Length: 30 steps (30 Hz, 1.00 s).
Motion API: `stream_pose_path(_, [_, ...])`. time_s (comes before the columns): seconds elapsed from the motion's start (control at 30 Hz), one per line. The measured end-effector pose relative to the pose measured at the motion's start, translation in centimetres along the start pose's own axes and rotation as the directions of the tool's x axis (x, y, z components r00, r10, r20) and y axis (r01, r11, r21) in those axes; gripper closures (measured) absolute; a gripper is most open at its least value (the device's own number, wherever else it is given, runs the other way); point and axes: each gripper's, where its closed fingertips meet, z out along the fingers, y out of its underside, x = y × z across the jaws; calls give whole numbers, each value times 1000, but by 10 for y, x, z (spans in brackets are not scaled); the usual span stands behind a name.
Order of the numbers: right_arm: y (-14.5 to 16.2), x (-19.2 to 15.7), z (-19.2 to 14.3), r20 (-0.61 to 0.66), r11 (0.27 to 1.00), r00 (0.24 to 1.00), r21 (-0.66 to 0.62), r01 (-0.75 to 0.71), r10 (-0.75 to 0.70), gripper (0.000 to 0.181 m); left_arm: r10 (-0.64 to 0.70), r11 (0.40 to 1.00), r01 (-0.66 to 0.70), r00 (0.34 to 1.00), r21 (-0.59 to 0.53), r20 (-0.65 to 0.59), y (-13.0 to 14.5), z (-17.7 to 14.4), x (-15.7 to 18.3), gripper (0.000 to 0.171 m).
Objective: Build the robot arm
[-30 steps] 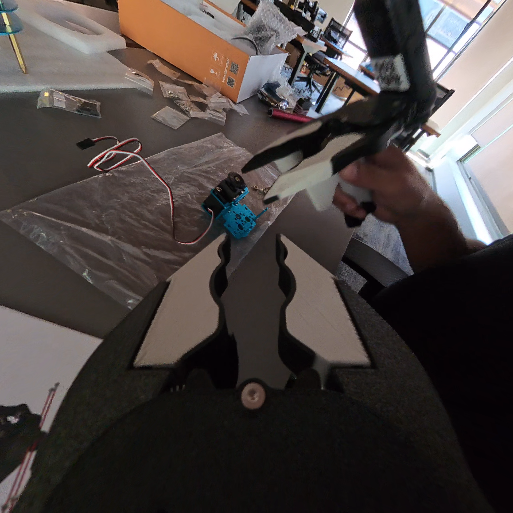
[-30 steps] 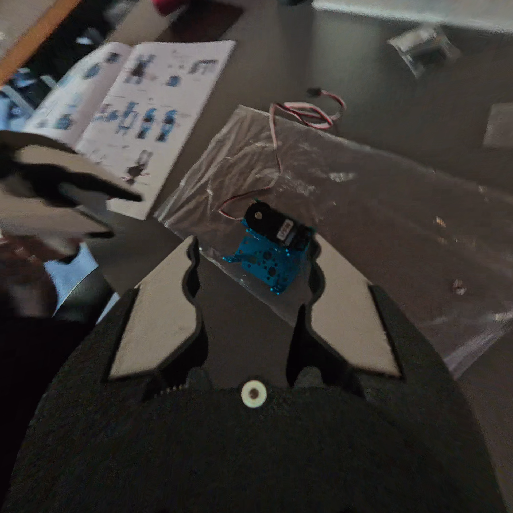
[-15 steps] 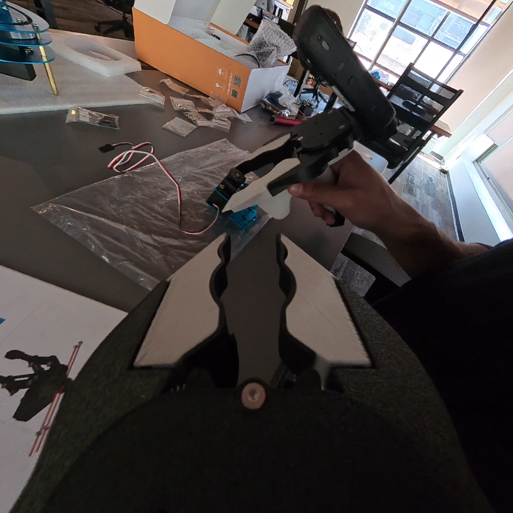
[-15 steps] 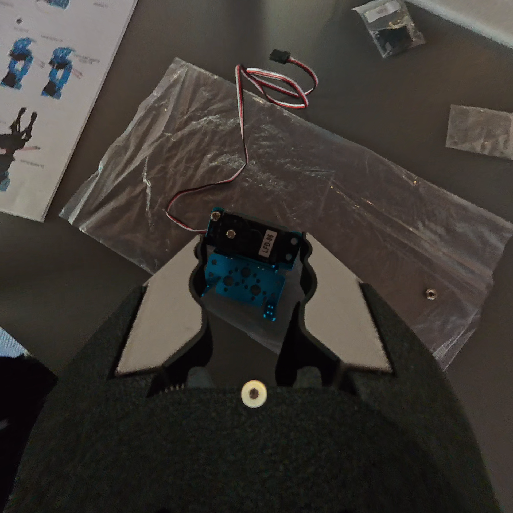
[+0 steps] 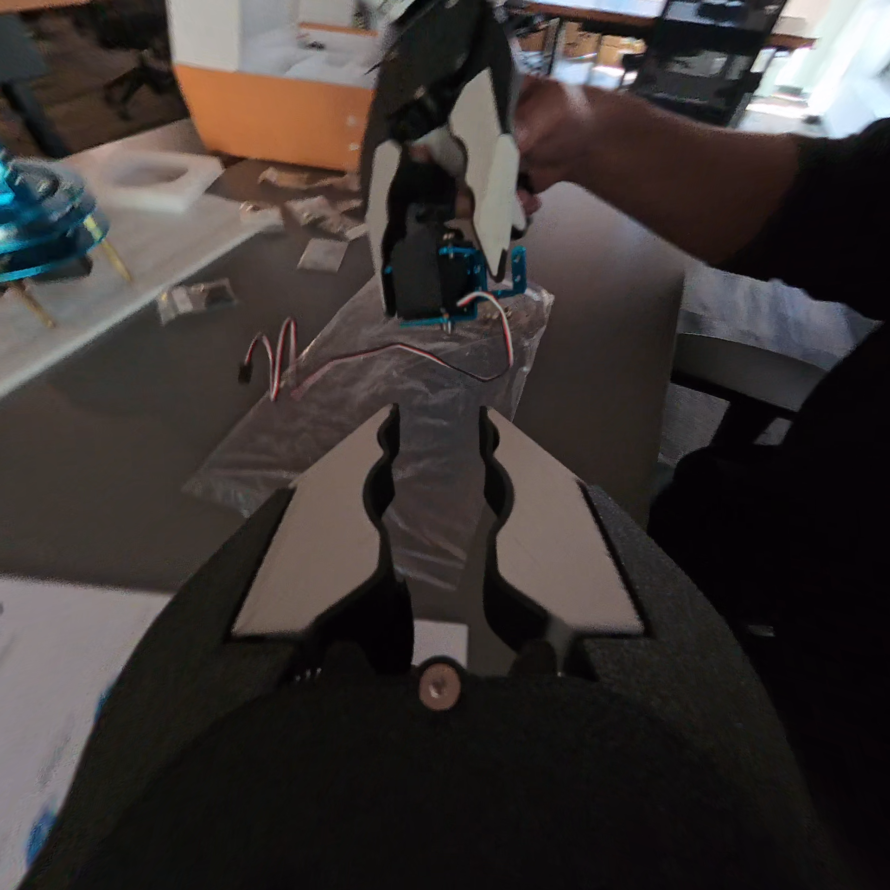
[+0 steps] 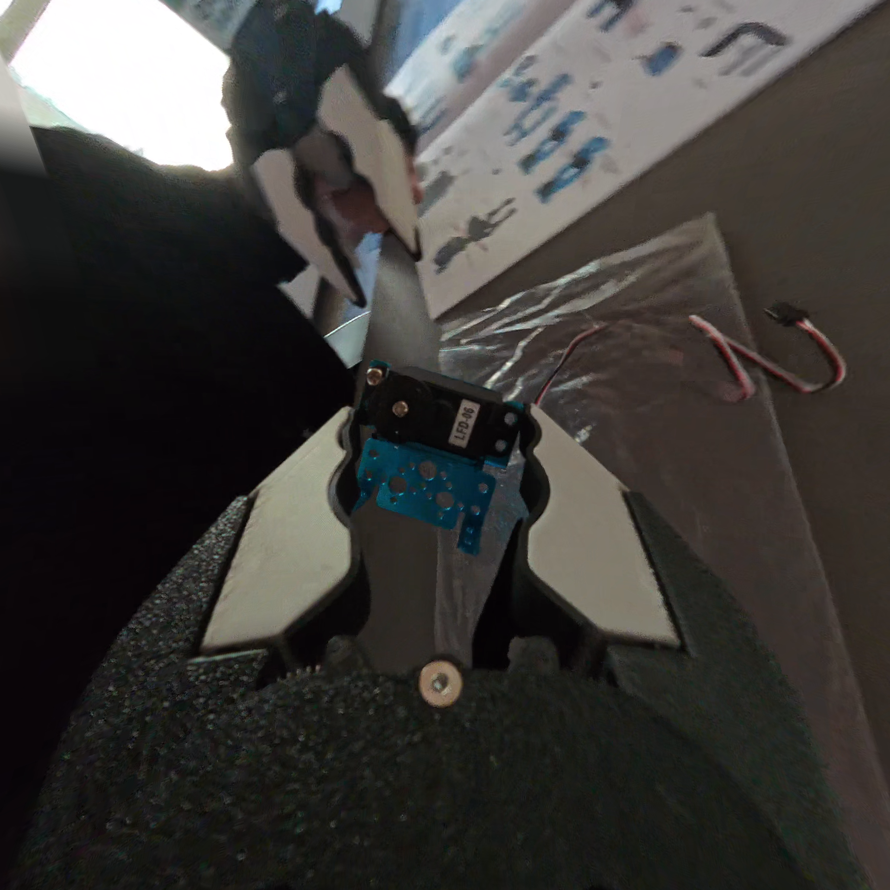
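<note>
Your right gripper (image 6: 436,424) is clamped on the servo (image 6: 436,421), a black motor block w/ a blue metal bracket (image 6: 424,486) screwed to it; fingertips press the block's two short ends, so its long axis runs straight across the jaws, side to side in the right wrist view. Labelled face looks back at that cam, bracket sits on the near side toward the gripper body. In the left wrist view the same gripper (image 5: 440,284) points down, servo (image 5: 424,284) held clear above the clear plastic bag (image 5: 385,414) on the dark table (image 5: 120,433); block to the left, bracket to the right. Red/white/black wire (image 5: 409,351) trails from the bracket side down over the bag, its plug end lying on the table past the bag's left edge. Your left gripper (image 5: 439,416) holds nothing, jaws narrowly apart, near edge of the bag showing between them, well short of the servo. Printed instruction sheet (image 6: 602,120) just beside the bag. Orange & white box (image 5: 274,115) at the far end, blurred.
</note>
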Motion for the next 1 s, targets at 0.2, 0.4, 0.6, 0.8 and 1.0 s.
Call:
stream_pose_path(0.2, [-9, -24, 4, 321, 997, 947, -65, 42, -19, 116, 184, 981, -166, 962, 102, -201, -36, 20, -2, 123])
stream_pose_path(0.4, [-12, -32, 7, 449, 998, 893, -50, 33, -7, 115, 371, 928, -359, 912, 97, -175, -44, 35, 11, 114])
stream_pose_path(0.6, [-8, -46, 8, 561, 997, 828, -67, 30, 12, 116, 552, 830, -548, 834, 101, -11, -40, 55, 9, 98])
stream_pose_path(0.8, [-6, -51, 9, 598, 998, 802, -52, 33, 4, 116, 607, 775, -615, 789, 147, 95, -41, 63, 15, 92])
stream_pose_path(1.0, [-2, -47, 7, 568, 998, 823, -62, 33, 8, 116, 642, 729, -646, 760, 226, 101, -40, 46, 37, 105])
